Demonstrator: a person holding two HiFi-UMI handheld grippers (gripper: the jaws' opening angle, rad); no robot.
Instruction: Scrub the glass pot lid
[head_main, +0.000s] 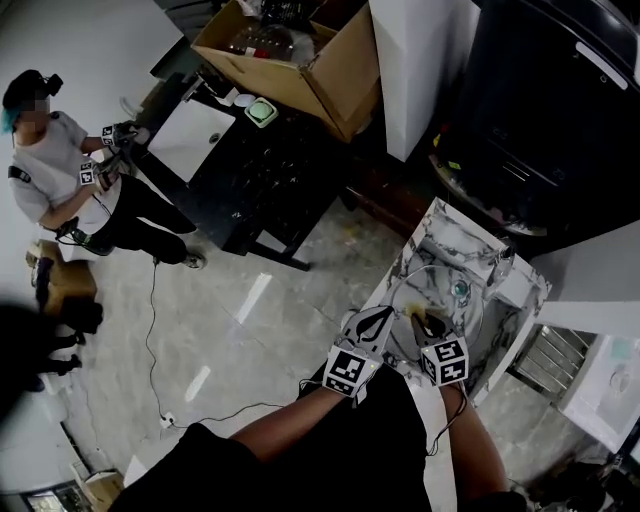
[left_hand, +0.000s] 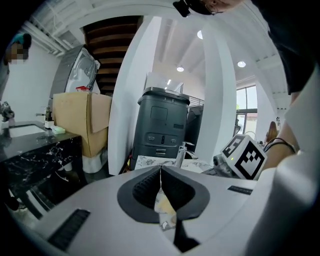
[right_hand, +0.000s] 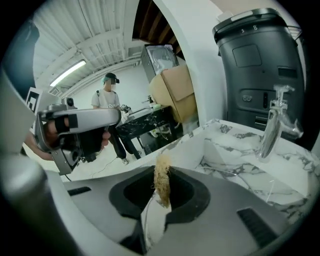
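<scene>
The glass pot lid (head_main: 470, 312) lies in the white marble sink (head_main: 440, 225), its knob up; a clear rim (right_hand: 295, 192) shows in the right gripper view. My right gripper (head_main: 428, 325) hangs over the sink's near edge, shut on a tan fibrous scrubber (right_hand: 162, 177) that sticks up between the jaws. My left gripper (head_main: 378, 318) is beside it, to the left and just outside the basin, jaws shut (left_hand: 160, 172); I cannot make out anything held in them. Neither gripper touches the lid.
A chrome faucet (right_hand: 274, 125) stands at the sink's far side before a dark grey bin (left_hand: 162, 125). To the left are a black marble table (head_main: 250, 170), a cardboard box (head_main: 290, 50), another person with grippers (head_main: 60, 170) and a floor cable (head_main: 150, 330).
</scene>
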